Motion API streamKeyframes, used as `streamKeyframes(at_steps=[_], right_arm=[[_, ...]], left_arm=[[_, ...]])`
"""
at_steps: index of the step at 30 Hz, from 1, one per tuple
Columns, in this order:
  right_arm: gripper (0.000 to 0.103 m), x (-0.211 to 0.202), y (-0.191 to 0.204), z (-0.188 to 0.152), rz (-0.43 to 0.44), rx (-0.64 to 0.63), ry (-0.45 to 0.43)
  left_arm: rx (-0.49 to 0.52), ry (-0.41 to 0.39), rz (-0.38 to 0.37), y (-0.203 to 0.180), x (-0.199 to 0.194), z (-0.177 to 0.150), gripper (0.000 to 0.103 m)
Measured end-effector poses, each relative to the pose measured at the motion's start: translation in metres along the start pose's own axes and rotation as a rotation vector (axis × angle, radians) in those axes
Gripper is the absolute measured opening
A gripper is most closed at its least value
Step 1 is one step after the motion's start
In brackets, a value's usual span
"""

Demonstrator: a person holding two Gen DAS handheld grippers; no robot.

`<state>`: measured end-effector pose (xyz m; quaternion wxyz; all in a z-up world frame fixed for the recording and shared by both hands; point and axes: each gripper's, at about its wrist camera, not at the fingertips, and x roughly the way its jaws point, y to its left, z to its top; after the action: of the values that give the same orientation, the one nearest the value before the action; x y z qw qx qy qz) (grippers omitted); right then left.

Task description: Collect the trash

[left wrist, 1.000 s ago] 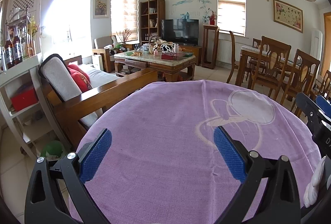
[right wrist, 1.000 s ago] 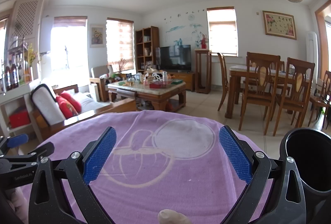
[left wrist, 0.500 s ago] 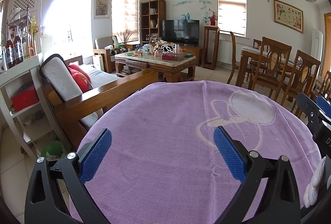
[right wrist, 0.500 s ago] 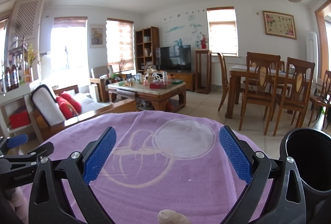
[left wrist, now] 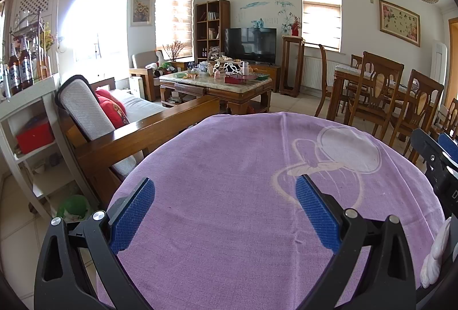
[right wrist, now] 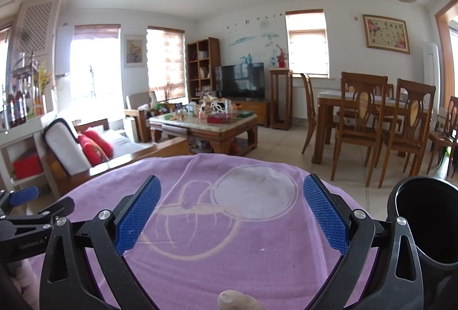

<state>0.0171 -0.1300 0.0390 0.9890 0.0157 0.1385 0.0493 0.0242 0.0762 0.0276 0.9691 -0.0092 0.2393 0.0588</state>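
Note:
A round table with a purple cloth (left wrist: 229, 181) fills the lower half of both views, also in the right wrist view (right wrist: 229, 238). My left gripper (left wrist: 224, 211) is open and empty above the cloth. My right gripper (right wrist: 232, 212) is open and empty above the cloth's white circle print (right wrist: 254, 192). A black bin (right wrist: 426, 218) stands open at the table's right edge, beside my right gripper. A small pale crumpled piece (right wrist: 234, 301) lies at the near edge under my right gripper. A white crumpled piece (left wrist: 435, 252) shows at the far right of the left wrist view.
A wooden sofa with red cushions (left wrist: 108, 109) stands left of the table. A coffee table (left wrist: 214, 81) with clutter is beyond it. Dining chairs (right wrist: 372, 124) and a dining table stand to the right. A white shelf (left wrist: 25, 121) with bottles is at the far left.

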Motion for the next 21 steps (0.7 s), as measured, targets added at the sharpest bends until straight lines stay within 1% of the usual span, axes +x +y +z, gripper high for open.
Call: streamKeyframes(at_steps=[21], right_arm=[[0.098,-0.0002,0.0009,0.0000,0.000,0.001,0.000]], left_arm=[[0.002,-0.013,0.005,-0.0021,-0.0052,0.0002,0.098]])
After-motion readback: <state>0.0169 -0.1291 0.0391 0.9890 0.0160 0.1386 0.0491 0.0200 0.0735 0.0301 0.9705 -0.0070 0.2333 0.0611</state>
